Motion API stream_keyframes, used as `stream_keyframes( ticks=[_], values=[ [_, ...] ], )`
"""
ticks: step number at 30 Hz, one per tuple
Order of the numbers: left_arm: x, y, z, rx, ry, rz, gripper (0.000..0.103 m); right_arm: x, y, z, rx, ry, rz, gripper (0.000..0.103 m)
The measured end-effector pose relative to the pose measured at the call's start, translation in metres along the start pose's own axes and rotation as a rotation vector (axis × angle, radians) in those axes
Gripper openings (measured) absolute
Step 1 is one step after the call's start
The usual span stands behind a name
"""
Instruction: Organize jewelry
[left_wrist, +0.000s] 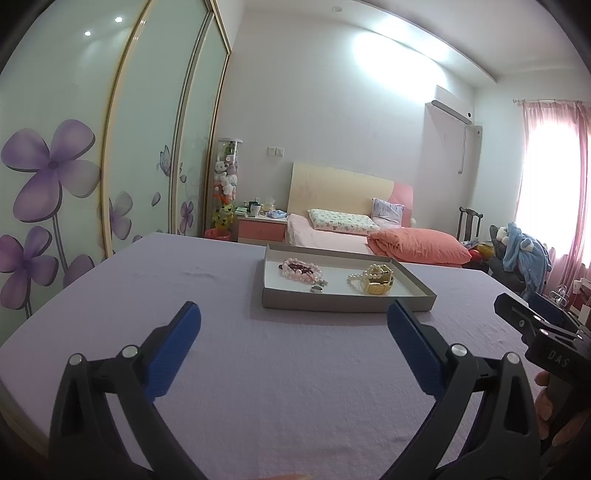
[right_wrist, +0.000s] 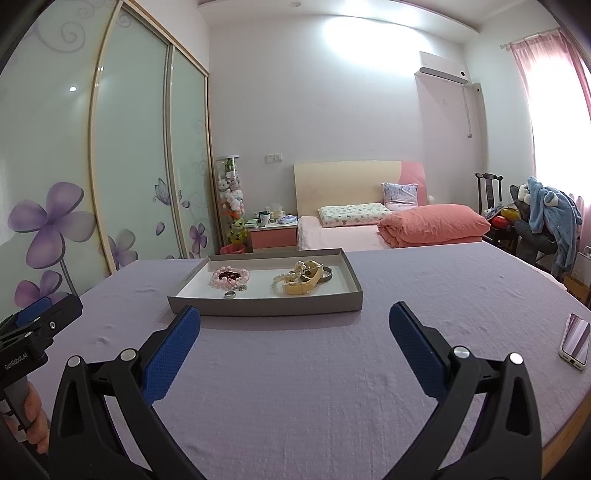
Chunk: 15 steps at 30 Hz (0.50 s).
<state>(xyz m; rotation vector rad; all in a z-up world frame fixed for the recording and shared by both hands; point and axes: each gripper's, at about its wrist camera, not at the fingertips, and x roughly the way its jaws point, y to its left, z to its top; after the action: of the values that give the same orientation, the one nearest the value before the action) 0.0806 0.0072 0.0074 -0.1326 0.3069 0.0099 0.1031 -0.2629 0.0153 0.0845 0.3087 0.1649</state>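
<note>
Presently we hold both the left gripper (left_wrist: 293, 314) and the right gripper (right_wrist: 294, 314) wide open and empty above the lilac cloth (right_wrist: 295, 369). We find the jewelry tray (right_wrist: 266, 305) straight ahead, its long axis lying crosswise to our fingers. We judge the right gripper nearer, the ring (right_wrist: 230, 294) sitting by the tray's near wall.

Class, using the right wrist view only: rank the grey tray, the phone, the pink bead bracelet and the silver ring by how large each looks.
1. Grey tray
2. Phone, though nearer the camera and partly cut off
3. Pink bead bracelet
4. Silver ring
</note>
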Motion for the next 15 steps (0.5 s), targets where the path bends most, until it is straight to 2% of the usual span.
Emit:
stream_keyframes(
  ticks=[15],
  values=[
    [0.0023,-0.0064,-0.0021,0.008,0.004,0.002,0.099,-0.0024,-0.0033,-0.0005,0.010,0.006,0.008,0.101]
  ],
)
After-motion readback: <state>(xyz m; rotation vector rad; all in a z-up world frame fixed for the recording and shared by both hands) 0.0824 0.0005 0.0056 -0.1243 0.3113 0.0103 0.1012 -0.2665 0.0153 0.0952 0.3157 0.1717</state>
